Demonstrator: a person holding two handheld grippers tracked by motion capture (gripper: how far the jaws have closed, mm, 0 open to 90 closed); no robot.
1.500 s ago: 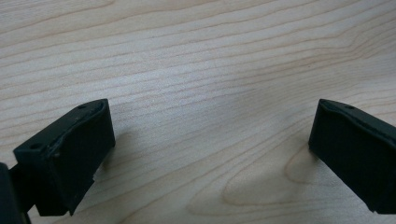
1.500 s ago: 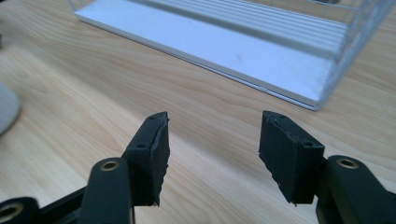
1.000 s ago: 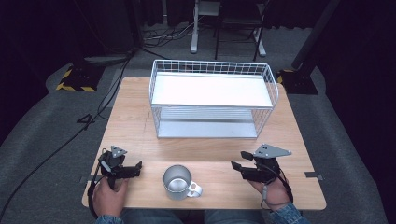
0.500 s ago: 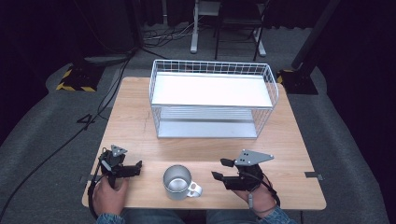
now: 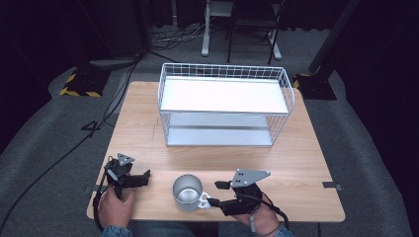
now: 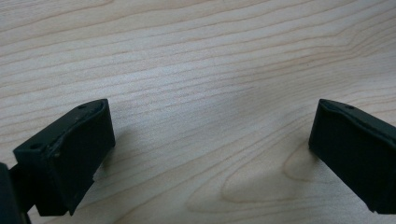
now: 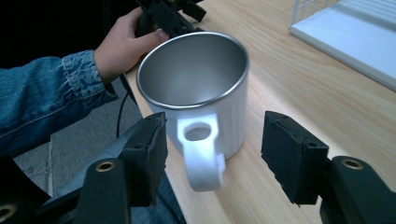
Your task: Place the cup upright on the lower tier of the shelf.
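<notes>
mug: standing upright near the worktop's (image 5: 306,148) front edge, mug (image 5: 188,191) handle facing right gripper (image 5: 215,193)
right fingers: gaping, flanking the handle, not touching
left gripper (image 5: 146,177): fingers gaping, holding nothing

White mug (image 7: 205,112), black tongs (image 7: 212,158)

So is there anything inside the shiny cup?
The cup looks empty: the right gripper view shows bare metal walls inside. The near rim hides part of the bottom, so I can't see all of it.
</notes>
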